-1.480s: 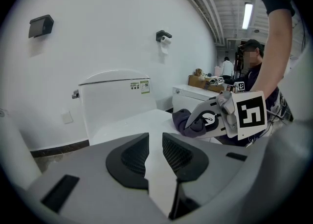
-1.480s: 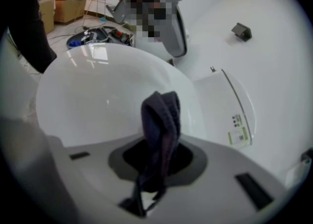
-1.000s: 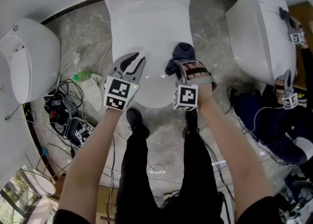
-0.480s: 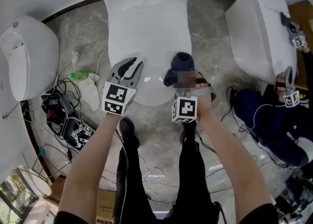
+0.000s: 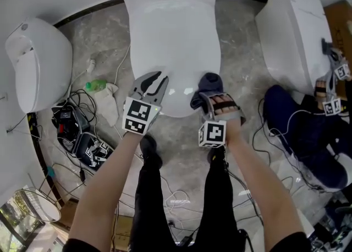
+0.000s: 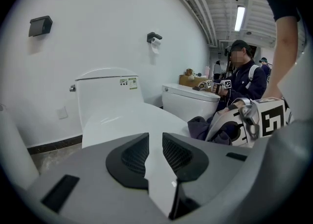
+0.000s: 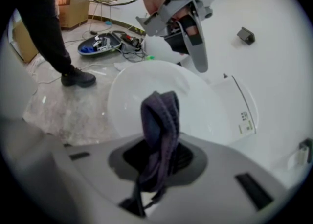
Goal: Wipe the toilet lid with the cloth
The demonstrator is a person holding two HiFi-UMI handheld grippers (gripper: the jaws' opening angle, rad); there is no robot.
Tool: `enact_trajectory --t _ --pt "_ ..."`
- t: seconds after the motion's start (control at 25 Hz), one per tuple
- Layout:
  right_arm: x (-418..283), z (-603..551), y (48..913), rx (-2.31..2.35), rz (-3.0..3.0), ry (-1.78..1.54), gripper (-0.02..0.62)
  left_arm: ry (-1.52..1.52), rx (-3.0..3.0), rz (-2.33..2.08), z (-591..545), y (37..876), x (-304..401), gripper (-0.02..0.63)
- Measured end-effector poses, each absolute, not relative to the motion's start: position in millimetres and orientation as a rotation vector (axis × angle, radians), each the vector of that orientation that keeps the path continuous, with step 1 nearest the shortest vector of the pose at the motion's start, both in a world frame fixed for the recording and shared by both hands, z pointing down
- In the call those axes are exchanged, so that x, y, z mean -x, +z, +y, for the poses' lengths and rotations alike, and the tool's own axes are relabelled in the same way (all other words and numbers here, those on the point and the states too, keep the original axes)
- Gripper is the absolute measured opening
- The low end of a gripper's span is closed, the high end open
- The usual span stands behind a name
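Head view gives us three toilets (image 5: 39, 61), two grippers and one cloth. Our right gripper (image 5: 212, 98) is clamped on the dark cloth (image 5: 208, 83) at the front right edge of the middle toilet lid (image 5: 173, 36), at frame centre. Our left gripper (image 5: 153, 79) sits at the lid's front left edge, jaws slightly apart and empty, with cables (image 5: 77, 130) tangled at left.

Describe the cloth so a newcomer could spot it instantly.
Find the middle toilet's closed white lid. At its near-right edge, the right gripper pinches the cloth. It is a bunched, dark blue-grey rag, the only soft, dark thing against the white.
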State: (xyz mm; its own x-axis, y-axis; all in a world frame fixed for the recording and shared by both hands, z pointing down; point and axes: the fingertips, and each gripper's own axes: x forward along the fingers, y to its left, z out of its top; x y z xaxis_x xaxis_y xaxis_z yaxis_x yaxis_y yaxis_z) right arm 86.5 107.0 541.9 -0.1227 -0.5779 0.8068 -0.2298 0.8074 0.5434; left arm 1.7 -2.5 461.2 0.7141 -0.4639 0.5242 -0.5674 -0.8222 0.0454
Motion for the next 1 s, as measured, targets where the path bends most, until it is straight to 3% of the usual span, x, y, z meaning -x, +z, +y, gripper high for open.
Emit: enact_trajectory --t 0.48,1.0 --pt "-87 107 525 -0.637 -1.720 -0.342 0.091 0.746 -2.715 -0.833 -13 450 11 0.091" --pt "-89 -99 475 -0.784 -1.677 -0.483 0.091 0.719 -2.672 -0.899 -32 441 51 0.092"
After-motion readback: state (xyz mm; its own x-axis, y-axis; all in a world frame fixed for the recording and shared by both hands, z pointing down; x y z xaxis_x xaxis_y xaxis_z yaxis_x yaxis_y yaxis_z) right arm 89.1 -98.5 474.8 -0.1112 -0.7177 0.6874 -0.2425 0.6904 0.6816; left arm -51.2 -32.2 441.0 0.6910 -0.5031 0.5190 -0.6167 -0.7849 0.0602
